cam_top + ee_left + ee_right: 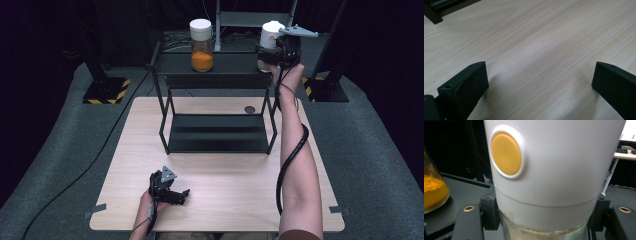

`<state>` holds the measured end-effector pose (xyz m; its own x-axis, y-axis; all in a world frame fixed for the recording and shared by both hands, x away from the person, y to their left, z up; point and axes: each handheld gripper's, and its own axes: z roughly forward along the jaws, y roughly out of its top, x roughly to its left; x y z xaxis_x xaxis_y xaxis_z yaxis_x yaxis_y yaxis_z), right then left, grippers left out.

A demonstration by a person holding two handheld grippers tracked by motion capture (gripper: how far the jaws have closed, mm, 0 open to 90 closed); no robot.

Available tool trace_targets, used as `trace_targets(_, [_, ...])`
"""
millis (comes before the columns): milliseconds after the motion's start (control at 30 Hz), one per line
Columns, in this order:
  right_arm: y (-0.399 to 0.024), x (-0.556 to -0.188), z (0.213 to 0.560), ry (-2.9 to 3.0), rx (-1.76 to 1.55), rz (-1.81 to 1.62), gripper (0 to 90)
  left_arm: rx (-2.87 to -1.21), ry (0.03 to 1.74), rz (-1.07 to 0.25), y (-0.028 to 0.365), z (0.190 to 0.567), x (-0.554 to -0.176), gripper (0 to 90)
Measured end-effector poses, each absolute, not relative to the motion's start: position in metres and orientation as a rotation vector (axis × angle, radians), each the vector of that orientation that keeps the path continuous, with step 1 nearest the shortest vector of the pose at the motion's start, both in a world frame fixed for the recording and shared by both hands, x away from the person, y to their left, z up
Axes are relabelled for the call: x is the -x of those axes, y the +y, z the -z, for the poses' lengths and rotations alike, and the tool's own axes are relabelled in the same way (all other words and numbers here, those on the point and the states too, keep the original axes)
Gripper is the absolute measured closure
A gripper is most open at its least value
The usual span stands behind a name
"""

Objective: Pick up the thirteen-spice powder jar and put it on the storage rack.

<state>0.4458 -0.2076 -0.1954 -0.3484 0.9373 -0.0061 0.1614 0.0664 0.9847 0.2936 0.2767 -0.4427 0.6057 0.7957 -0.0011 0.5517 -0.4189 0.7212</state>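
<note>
A white-topped container with a clear glass base stands at the right end of the black rack's top shelf. My right gripper is shut on it, raised at arm's length. In the right gripper view the container stands upright with a round yellow button on its side, and both black jaws of the right gripper press its lower part. A glass jar of orange powder with a white lid stands on the same shelf to the left. My left gripper rests open near the table's front edge.
The black two-level rack stands at the back half of the light wooden table. A small dark disc lies on the table behind the rack. The orange jar is close to the held container's left. Bare wood lies between the left gripper's jaws.
</note>
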Motion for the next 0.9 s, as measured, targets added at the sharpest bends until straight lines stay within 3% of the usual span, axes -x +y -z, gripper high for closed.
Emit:
trace_targets(300, [-0.205,-0.444,0.195,1.611,-1.126,-1.341,29.4,-2.134,1.058,-0.449,0.277,0.443,-0.294,0.2])
trace_targets(400, [-0.206,-0.445,0.186,1.655,-1.17,-1.318,15.5,-2.133,1.059,-0.448,0.277,0.443,-0.294,0.2])
trace_targets(567, [-0.211,-0.433,0.177,1.741,-1.147,-1.268,6.9,-2.132,1.058,-0.45,0.277,0.443,-0.293,0.2])
trace_targets(900, [-0.225,-0.378,0.189,1.855,-1.003,-1.197,0.0,-2.132,1.059,-0.45,0.276,0.443,-0.293,0.2])
